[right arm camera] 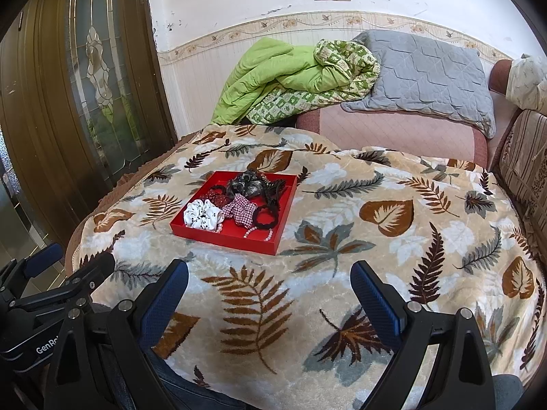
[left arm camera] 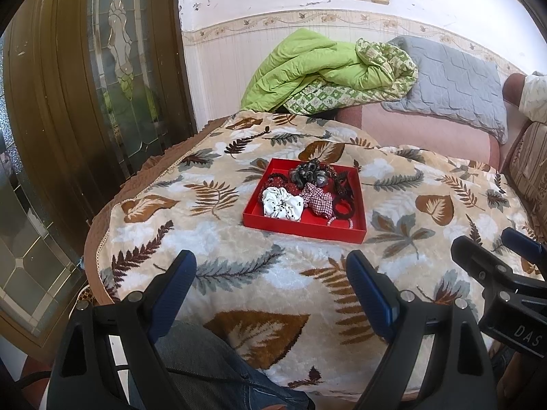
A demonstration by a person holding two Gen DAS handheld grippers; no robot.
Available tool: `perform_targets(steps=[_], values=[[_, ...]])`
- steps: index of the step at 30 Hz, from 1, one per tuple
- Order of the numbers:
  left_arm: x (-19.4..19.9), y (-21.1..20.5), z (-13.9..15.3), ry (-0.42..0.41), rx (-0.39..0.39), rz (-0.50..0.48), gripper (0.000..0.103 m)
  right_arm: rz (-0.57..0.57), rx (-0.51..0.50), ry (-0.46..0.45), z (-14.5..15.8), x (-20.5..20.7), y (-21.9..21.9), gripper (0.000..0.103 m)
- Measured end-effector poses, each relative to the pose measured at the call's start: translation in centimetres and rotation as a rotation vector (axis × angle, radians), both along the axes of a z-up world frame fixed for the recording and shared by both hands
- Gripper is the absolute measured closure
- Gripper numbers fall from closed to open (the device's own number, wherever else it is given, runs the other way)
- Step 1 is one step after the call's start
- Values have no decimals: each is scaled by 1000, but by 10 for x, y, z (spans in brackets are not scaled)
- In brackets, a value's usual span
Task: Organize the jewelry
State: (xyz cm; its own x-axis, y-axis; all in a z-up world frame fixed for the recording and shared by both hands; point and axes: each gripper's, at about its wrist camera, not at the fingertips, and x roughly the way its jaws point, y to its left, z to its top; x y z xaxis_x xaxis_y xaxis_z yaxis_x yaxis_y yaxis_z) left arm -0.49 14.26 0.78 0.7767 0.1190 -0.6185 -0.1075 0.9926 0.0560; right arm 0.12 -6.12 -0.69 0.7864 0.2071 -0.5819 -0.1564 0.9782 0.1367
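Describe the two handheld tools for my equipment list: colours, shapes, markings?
Both match: black angular frames with triangular cut-outs and silver bolts, each with two flat fingers faced in ribbed blue pads. The left tool has blue pads; its body reads "GenRo" in white. The right tool shows "DAS" on its side. Jeans show below.

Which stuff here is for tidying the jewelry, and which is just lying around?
For the job:
- shallow red cardboard tray
- white dotted fabric scrunchie
- red-and-white checked scrunchie
- black elastic hair tie
- pale bead bracelet

Just lying about:
- crumpled green quilt
- grey quilted pillow
- leaf-patterned plush blanket
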Motion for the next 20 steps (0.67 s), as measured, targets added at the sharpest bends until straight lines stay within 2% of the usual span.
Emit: perform_targets(steps=[15,20], values=[[3,2,0,-6,1,0,15,0,-1,1,-1,0,0,5],[18,0,-7,-12,-37,-32,15,39,30,11,-4,8,-6,5]])
